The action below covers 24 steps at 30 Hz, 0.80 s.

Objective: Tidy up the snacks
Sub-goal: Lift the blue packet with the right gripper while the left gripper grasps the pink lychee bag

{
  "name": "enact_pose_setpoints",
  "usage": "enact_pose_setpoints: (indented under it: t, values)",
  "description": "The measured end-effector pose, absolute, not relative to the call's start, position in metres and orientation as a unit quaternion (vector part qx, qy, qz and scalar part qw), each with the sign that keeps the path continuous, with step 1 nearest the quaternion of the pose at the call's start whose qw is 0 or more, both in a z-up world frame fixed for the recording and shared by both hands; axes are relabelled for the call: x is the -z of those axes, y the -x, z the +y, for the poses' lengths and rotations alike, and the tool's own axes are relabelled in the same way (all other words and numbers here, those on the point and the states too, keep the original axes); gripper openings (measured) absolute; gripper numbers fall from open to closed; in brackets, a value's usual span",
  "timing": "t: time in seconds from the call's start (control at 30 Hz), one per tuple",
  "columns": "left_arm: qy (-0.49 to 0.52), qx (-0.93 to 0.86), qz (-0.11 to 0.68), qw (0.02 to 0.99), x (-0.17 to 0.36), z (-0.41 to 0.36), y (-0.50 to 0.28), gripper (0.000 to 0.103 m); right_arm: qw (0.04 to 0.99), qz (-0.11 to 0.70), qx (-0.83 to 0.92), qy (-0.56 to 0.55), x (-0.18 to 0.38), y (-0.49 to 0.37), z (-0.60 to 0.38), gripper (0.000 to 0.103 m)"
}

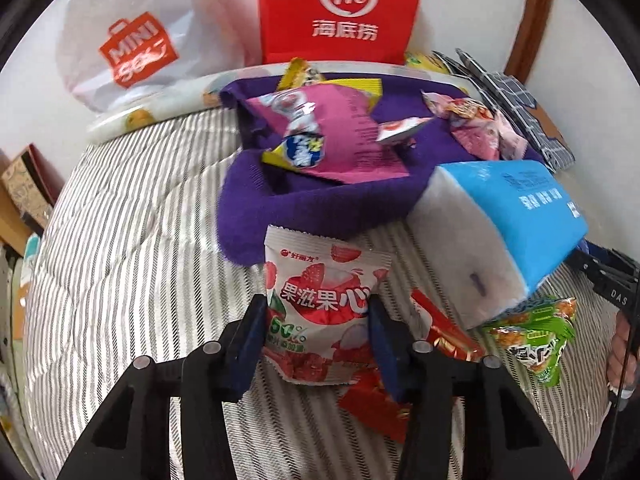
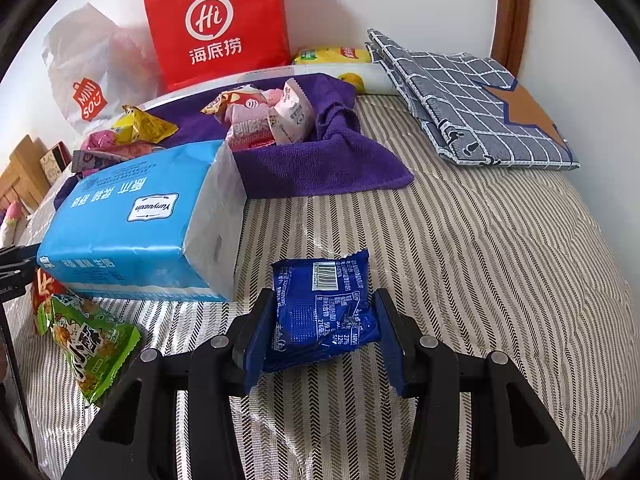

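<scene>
In the left wrist view my left gripper point(image 1: 316, 304) is shut on a white and red fruit-jelly packet point(image 1: 320, 300), both pads against its side edges, just above a red packet point(image 1: 440, 332) on the striped bed. My right gripper point(image 2: 323, 296) is shut on a dark blue snack packet point(image 2: 324, 308), held over the bed cover. Behind both lies a purple towel point(image 1: 320, 208) point(image 2: 320, 168) with several snack packets piled on it, a large pink one point(image 1: 352, 136) among them. A green snack bag point(image 1: 536, 340) point(image 2: 92, 344) lies loose on the bed.
A blue tissue pack point(image 1: 500, 232) point(image 2: 132, 220) lies between the two grippers, next to the towel. A red paper bag point(image 1: 340, 8) point(image 2: 216, 24) and a white plastic bag point(image 1: 132, 40) stand against the wall. A folded checked cloth point(image 2: 464, 96) lies at the back right.
</scene>
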<state>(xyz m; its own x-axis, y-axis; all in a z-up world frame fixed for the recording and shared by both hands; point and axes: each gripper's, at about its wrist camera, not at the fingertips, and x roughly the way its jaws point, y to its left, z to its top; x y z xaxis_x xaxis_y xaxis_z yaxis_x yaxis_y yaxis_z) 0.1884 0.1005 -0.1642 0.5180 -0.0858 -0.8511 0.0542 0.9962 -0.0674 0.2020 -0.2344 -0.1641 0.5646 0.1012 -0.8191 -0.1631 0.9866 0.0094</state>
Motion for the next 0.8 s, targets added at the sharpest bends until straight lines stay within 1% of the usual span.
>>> enact_pose_setpoints:
  t: [0.03, 0.07, 0.1, 0.13, 0.17, 0.23, 0.3, 0.47, 0.5, 0.63, 0.73, 0.8]
  values:
    - [0.015, 0.043, 0.488, 0.872, 0.165, 0.100, -0.188, 0.052, 0.884, 0.461, -0.075, 0.034, 0.164, -0.202, -0.234, 0.049]
    - [0.004, 0.042, 0.484, 0.874, 0.166, 0.097, -0.188, 0.055, 0.884, 0.461, -0.075, 0.034, 0.164, -0.202, -0.235, 0.049]
    - [-0.018, 0.035, 0.479, 0.877, 0.168, 0.092, -0.187, 0.061, 0.884, 0.461, -0.074, 0.035, 0.164, -0.202, -0.234, 0.049]
    - [-0.028, 0.027, 0.469, 0.883, 0.169, 0.088, -0.187, 0.062, 0.884, 0.461, -0.074, 0.035, 0.164, -0.202, -0.234, 0.049]
    - [-0.023, 0.023, 0.462, 0.886, 0.170, 0.088, -0.187, 0.060, 0.884, 0.461, -0.074, 0.036, 0.164, -0.202, -0.234, 0.049]
    - [-0.010, 0.019, 0.458, 0.889, 0.169, 0.090, -0.187, 0.053, 0.884, 0.461, -0.074, 0.036, 0.164, -0.202, -0.234, 0.049]
    - [-0.008, 0.018, 0.456, 0.890, 0.168, 0.092, -0.186, 0.052, 0.884, 0.461, -0.074, 0.036, 0.164, -0.202, -0.234, 0.049]
    - [-0.003, 0.016, 0.456, 0.890, 0.168, 0.093, -0.187, 0.052, 0.884, 0.461, -0.074, 0.036, 0.164, -0.202, -0.234, 0.049]
    - [-0.005, 0.015, 0.456, 0.890, 0.169, 0.092, -0.187, 0.054, 0.884, 0.460, -0.074, 0.035, 0.164, -0.202, -0.234, 0.049]
    - [-0.008, 0.009, 0.458, 0.889, 0.169, 0.089, -0.188, 0.056, 0.884, 0.460, -0.074, 0.036, 0.165, -0.202, -0.234, 0.049]
    - [-0.001, 0.011, 0.458, 0.889, 0.169, 0.092, -0.188, 0.052, 0.884, 0.461, -0.075, 0.037, 0.164, -0.202, -0.234, 0.050]
    - [-0.002, 0.011, 0.457, 0.889, 0.168, 0.092, -0.186, 0.047, 0.884, 0.461, -0.075, 0.036, 0.165, -0.202, -0.234, 0.050]
